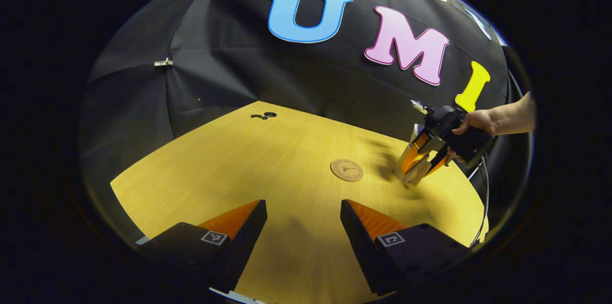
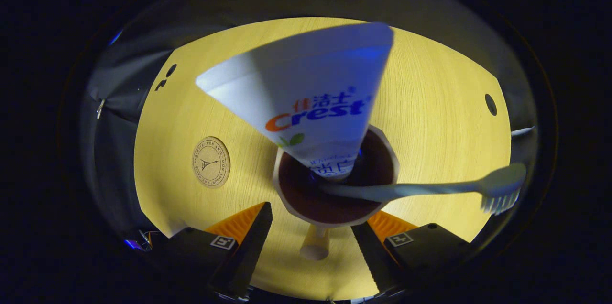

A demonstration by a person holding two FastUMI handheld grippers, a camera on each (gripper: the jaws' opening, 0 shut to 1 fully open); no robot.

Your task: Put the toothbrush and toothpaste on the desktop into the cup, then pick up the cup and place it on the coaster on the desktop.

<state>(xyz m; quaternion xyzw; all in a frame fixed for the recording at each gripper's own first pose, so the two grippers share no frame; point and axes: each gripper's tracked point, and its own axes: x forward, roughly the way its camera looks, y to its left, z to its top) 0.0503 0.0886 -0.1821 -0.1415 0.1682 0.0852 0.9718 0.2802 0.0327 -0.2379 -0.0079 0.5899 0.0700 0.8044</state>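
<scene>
In the left gripper view, your left hand-held gripper (image 1: 303, 227) stood wide open at the bottom of the frame, its two orange-faced fingers (image 1: 236, 218) well apart with nothing between them, above the bare wooden worktop (image 1: 229, 160). The round coaster (image 1: 346, 170) lay on the worktop just right of the frame's centre, with nothing on it. To its right, at the right edge of the frame, your hand (image 1: 478, 122) held the right hand-held gripper (image 1: 420, 163) tilted down around the pale cup (image 1: 412, 175), which sat near the coaster but apart from it. In the right gripper view, the cup (image 2: 334, 220) occupied the lower centre of the frame, its dark interior facing the camera and its handle (image 2: 315, 243) pointing towards the bottom edge. The toothpaste (image 2: 311, 98) stood in the cup with its broad end rising towards the top of the frame, and the toothbrush (image 2: 420, 189) leaned out of the cup with its bristled head at the right. The right hand-held gripper (image 2: 313, 230) had its fingers on either side of the cup; whether both pressed on it could not be told. The coaster (image 2: 211, 162) lay at the left of that frame, apart from the cup.
</scene>
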